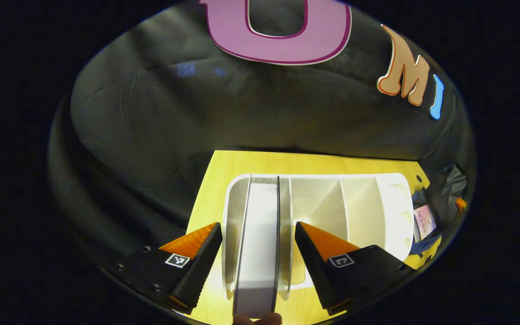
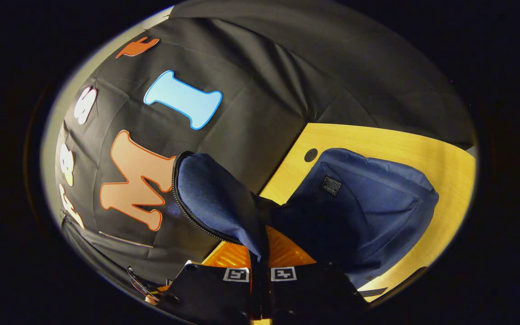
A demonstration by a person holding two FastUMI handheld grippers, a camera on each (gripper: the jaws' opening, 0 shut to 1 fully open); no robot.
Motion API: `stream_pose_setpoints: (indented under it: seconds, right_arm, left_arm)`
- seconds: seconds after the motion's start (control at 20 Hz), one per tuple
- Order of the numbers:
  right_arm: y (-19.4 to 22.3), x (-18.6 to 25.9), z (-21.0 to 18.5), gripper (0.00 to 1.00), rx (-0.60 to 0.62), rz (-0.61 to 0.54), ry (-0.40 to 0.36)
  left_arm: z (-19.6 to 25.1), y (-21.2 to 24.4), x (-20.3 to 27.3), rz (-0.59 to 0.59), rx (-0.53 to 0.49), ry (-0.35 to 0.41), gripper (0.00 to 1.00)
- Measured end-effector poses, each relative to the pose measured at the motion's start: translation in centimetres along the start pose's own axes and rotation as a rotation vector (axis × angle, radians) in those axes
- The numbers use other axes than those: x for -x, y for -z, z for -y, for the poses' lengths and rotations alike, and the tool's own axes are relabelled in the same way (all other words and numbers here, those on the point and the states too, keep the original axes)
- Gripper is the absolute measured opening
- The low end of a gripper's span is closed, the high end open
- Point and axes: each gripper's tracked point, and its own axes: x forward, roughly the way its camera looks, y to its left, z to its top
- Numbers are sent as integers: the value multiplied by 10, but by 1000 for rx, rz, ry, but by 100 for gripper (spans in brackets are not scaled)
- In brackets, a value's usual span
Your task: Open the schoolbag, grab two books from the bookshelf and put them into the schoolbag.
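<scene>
In the left gripper view a white bookshelf with several upright dividers stands on the yellow wooden table. One white book stands in its left slot, edge toward me. My left gripper is open, one finger on each side of that book, not pressing it. In the right gripper view the navy schoolbag lies on the table. My right gripper is shut on the schoolbag's flap, holding it lifted, its zipper edge showing.
The black cloth wall rises behind the table in both views. At the far right of the left gripper view, part of the schoolbag lies beside the bookshelf. A round cable hole sits in the table behind the bag.
</scene>
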Motion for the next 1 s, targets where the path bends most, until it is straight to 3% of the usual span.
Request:
stream_pose_setpoints:
  seconds: [0.15,0.25,0.4,1.0]
  right_arm:
    - [1,0,1,4,-8,3,-1]
    - [1,-1,1,3,-12,2,-1]
    - [1,-2,1,3,-15,2,-1]
    - [0,-5,2,4,-24,6,3]
  left_arm:
    - [1,9,-1,-57,-14,9,92]
    - [0,15,3,-97,-21,4,83]
    - [-4,26,8,-157,-34,-25,41]
    - [2,29,10,-266,-85,-24,33]
